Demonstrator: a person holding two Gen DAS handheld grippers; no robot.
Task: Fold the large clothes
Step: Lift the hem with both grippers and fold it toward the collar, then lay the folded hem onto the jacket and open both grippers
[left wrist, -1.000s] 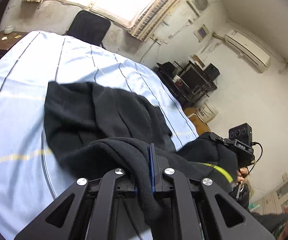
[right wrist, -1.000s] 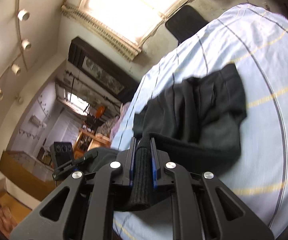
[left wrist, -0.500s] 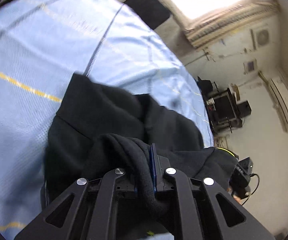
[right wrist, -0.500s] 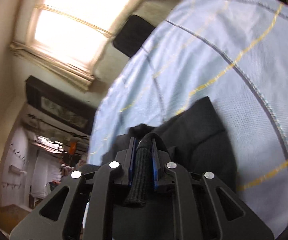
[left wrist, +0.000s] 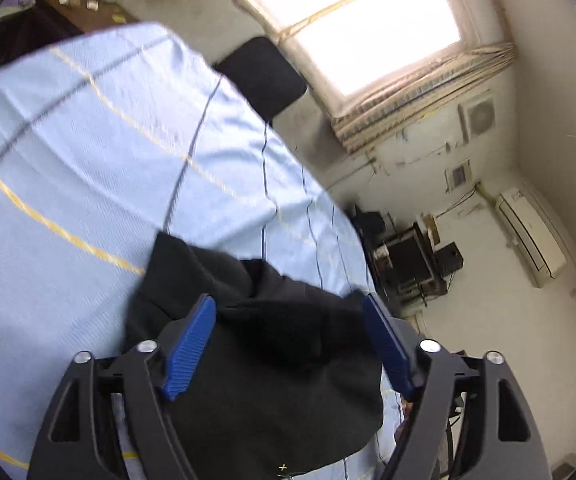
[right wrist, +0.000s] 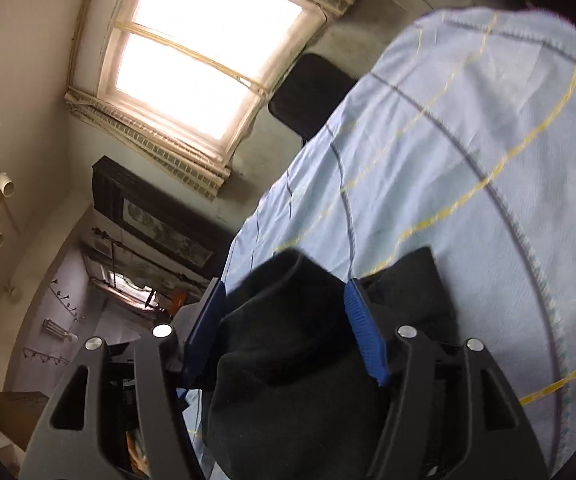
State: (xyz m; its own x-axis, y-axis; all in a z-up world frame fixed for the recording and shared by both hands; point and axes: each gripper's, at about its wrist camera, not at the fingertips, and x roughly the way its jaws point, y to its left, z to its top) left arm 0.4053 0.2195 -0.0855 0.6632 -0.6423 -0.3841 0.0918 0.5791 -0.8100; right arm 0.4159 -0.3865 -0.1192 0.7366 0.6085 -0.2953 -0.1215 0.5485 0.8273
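A black garment (left wrist: 272,368) lies bunched on the light blue striped bed sheet (left wrist: 88,168). My left gripper (left wrist: 288,312) is open, its blue pads (left wrist: 192,344) wide apart on either side of the cloth, which lies loose between them. In the right wrist view the same black garment (right wrist: 299,360) sits between the open jaws of my right gripper (right wrist: 284,296), with one blue pad (right wrist: 363,340) beside the fold. The sheet (right wrist: 467,168) stretches beyond it.
A black chair back (left wrist: 262,76) stands at the bed's far edge below a bright window (left wrist: 347,20). A desk with dark electronics (left wrist: 411,264) is at the right. A wooden side table (left wrist: 84,12) is at the far left.
Both grippers were shut on the garment's edge and carried it forward over the bed. Now both have opened and let the cloth go onto the folded pile.
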